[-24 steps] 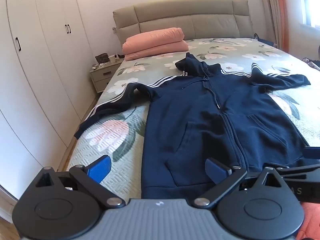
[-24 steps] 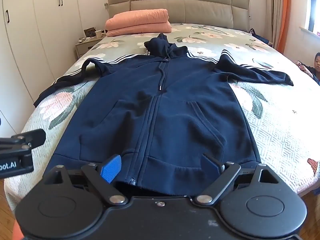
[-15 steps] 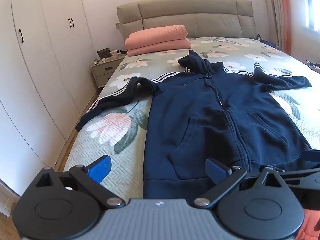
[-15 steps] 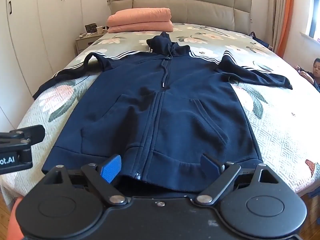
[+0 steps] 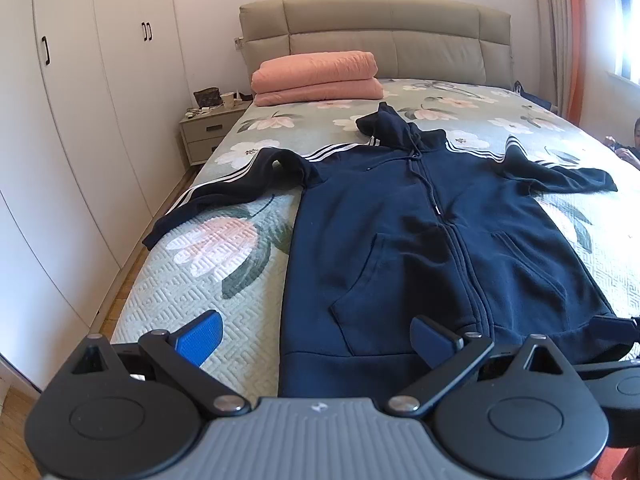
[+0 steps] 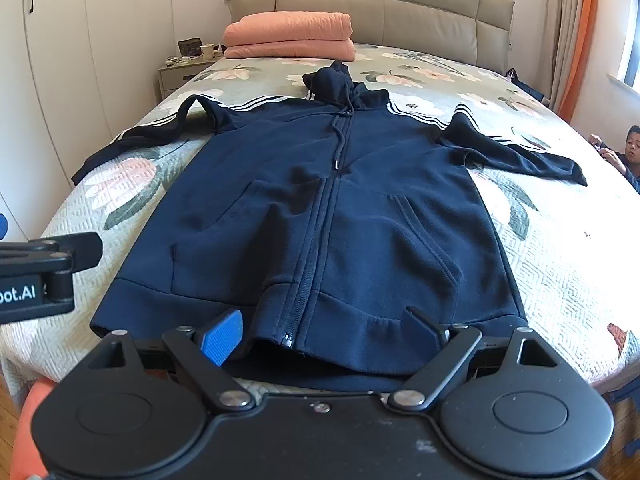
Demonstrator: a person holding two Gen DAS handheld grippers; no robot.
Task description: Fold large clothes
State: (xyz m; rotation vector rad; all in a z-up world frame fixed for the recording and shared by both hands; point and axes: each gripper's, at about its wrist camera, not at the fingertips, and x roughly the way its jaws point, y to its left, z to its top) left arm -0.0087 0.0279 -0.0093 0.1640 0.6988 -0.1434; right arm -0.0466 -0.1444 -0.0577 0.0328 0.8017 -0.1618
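A navy zip hoodie [image 5: 400, 248] with white sleeve stripes lies flat, front up, sleeves spread, on the floral bed; it also shows in the right wrist view [image 6: 332, 216]. My left gripper [image 5: 316, 334] is open and empty, hovering over the hoodie's left hem corner and the bedspread beside it. My right gripper [image 6: 324, 332] is open and empty, just above the hem near the zipper bottom. The left gripper's body shows at the left edge of the right wrist view [image 6: 44, 272].
The bed [image 5: 208, 264] has a folded pink quilt [image 5: 316, 78] at the headboard. A nightstand [image 5: 208, 136] and white wardrobes [image 5: 80, 120] stand at the left. A child [image 6: 628, 152] sits at the bed's right side.
Both grippers have pulled back and risen slightly from the hem; more of the hoodie and bed shows. The hoodie has not moved. Both stay open.
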